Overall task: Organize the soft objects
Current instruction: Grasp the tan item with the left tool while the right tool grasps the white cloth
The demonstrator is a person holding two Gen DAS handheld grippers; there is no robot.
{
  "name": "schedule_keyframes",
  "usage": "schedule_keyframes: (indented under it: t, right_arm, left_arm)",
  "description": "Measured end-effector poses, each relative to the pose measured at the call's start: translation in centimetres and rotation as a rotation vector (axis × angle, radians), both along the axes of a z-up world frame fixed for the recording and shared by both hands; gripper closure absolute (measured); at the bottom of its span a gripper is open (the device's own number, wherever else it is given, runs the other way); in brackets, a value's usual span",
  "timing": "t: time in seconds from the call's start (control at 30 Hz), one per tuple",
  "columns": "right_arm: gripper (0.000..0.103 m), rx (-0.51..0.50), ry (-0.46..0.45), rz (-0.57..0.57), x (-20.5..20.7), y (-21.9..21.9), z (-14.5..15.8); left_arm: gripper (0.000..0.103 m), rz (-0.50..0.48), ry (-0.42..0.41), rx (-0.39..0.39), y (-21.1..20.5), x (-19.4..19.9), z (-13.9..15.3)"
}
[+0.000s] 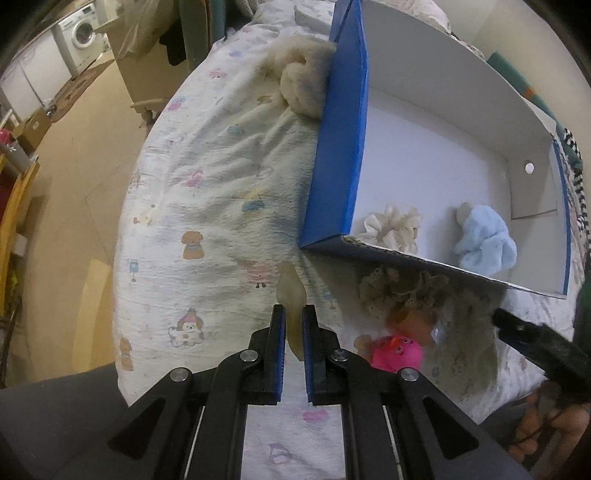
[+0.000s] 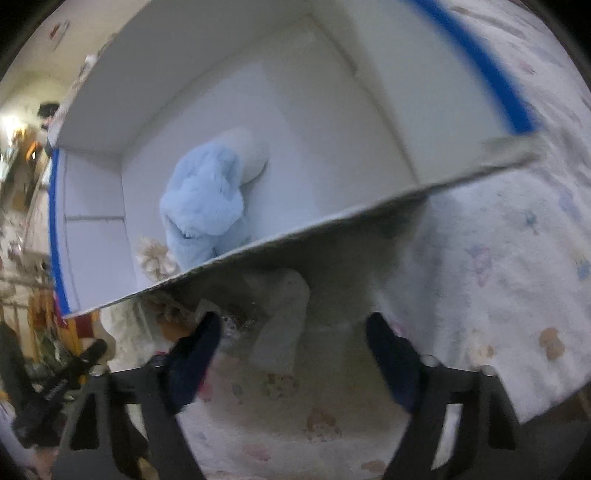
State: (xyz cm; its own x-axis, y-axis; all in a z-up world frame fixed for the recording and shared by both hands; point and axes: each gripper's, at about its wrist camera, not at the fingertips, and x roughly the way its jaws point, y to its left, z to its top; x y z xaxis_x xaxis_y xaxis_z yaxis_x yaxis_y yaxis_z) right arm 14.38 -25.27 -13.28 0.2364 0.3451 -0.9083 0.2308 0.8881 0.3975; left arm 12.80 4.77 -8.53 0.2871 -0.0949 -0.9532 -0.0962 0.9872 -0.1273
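Note:
A blue-and-white cardboard box lies on the bed. Inside it are a cream scrunchie and a light blue plush, which also shows in the right wrist view. My left gripper is shut on a pale yellowish soft piece just left of the box's near corner. My right gripper is open and empty, in front of the box's near wall, over a grey-white soft item. A lace scrunchie, an orange toy and a pink plush lie by the box.
A beige fluffy item rests against the box's far left wall. The bed has a cartoon-print quilt. The floor drops away at the left, with a washing machine far off. My right gripper's finger shows at the right.

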Motion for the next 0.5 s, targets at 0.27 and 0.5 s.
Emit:
schedule_keyframes:
  t: [0.27,0.5]
  right_arm:
    - [0.081,-0.021,0.003,0.063,0.5,1.3,-1.4]
    - [0.081,-0.01,-0.046,0.064,-1.4,0.8,0.6]
  left_arm:
    - [0.095,-0.021,-0.013,0.003,-0.5,0.2,0.3]
    - [0.095,-0.014,-0.017,0.015,-0.1,-0.1,0.4]
